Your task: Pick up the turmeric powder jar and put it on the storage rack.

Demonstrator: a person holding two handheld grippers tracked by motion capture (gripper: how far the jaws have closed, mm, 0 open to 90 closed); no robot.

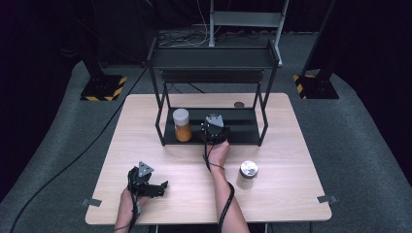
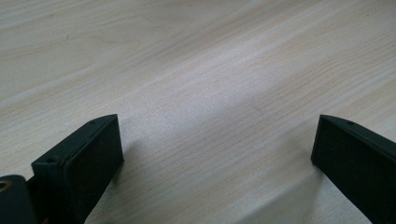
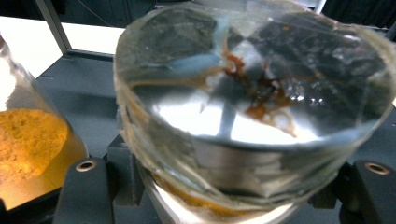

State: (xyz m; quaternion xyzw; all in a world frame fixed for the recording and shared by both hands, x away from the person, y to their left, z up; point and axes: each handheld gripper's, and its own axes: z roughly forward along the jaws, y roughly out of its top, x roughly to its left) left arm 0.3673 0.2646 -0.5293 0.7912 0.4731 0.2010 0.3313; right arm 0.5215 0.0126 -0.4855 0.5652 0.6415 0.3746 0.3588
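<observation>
My right tongs [image 1: 214, 127] are gripping a foil-lidded jar [image 3: 254, 109] on the rack's lower shelf [image 1: 243, 127], just beside the orange-powder jar [image 1: 182, 125]. Left tongs [image 1: 154, 188] are sitting released near the worktop's [image 1: 282, 160] front-left corner.

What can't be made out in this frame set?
- High view: the right gripper and hand hide the jar it clamps on the rack's lower shelf.
- Right gripper view: that jar's silver lid covers its body; contents mostly hidden.
- High view: the small round thing behind the rack is too small to identify.
- Left gripper view: the open left gripper shows over bare table.
</observation>
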